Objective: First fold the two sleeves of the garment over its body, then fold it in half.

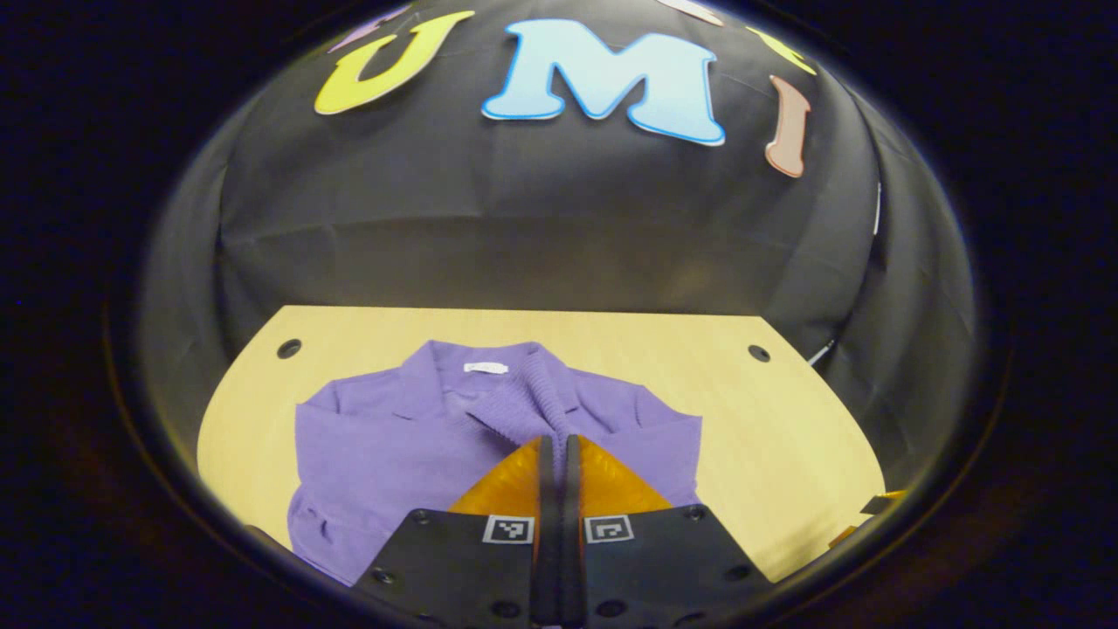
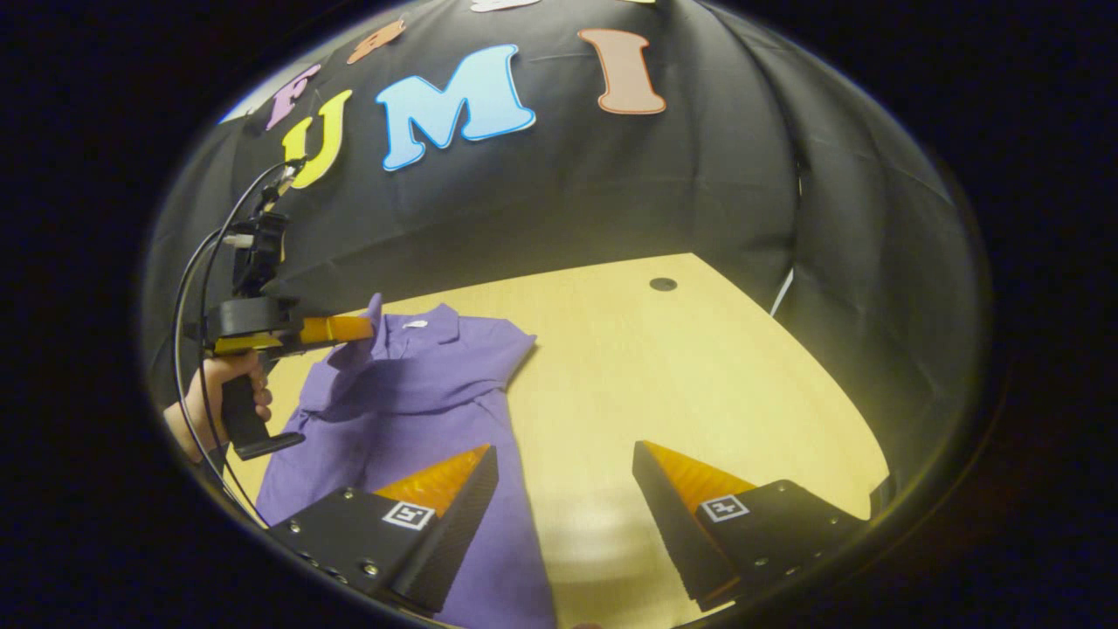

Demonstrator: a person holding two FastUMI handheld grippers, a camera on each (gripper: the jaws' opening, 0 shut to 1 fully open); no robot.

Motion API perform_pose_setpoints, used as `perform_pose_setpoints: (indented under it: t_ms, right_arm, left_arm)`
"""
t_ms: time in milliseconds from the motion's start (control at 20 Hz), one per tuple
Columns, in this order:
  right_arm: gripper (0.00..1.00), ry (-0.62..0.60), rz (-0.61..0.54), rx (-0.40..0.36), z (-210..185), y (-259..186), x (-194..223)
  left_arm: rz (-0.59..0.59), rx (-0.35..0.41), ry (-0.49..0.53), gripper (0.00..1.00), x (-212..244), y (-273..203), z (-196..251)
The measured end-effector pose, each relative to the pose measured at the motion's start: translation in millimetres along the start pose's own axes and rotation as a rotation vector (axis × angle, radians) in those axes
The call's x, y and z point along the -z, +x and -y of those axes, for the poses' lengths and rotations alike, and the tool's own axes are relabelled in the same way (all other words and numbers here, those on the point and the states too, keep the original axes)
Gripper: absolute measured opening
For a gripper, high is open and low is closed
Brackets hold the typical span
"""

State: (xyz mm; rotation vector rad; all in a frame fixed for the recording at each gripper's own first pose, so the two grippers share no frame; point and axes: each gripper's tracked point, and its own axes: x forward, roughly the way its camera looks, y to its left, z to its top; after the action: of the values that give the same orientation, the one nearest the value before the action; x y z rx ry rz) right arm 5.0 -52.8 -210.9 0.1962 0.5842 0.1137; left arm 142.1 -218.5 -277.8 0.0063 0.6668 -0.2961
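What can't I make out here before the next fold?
- Shirt near hem: left gripper view, hidden behind left gripper.
- Cloth at its fingertips: fingers closed on purple cloth in right gripper view, too small to tell which part.
- Shirt's lower end: right gripper view, cut off by the edge, part behind open right gripper.

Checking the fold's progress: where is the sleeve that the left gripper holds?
In the right gripper view the left gripper pinches a purple sleeve, lifted above the garment near its collar, at the table's left side.
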Motion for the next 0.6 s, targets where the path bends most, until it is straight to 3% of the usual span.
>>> perform_pose_setpoints:
  t_ms: [300, 500, 550, 600]
  right_arm:
    - [0.94, 0.036, 0.002, 0.05, 15.1, -2.6, -1.2]
    - [0.95, 0.028, -0.016, 0.047, 6.9, -1.9, 4.3]
    - [0.95, 0.027, -0.017, 0.045, 3.5, -2.4, 3.9]
    - [0.94, 0.025, -0.016, 0.048, 2.0, -4.5, 5.2]
  left_arm:
    - [-0.047, 0.041, 0.062, 0.07, 15.6, 29.1, 26.0]
    - [-0.039, 0.088, 0.047, 0.18, 12.4, 27.9, 32.3]
    - [-0.026, 0.094, 0.046, 0.32, 8.3, 23.9, 33.0]
    - [-0.012, 0.094, 0.049, 0.34, 4.1, 20.4, 30.6]
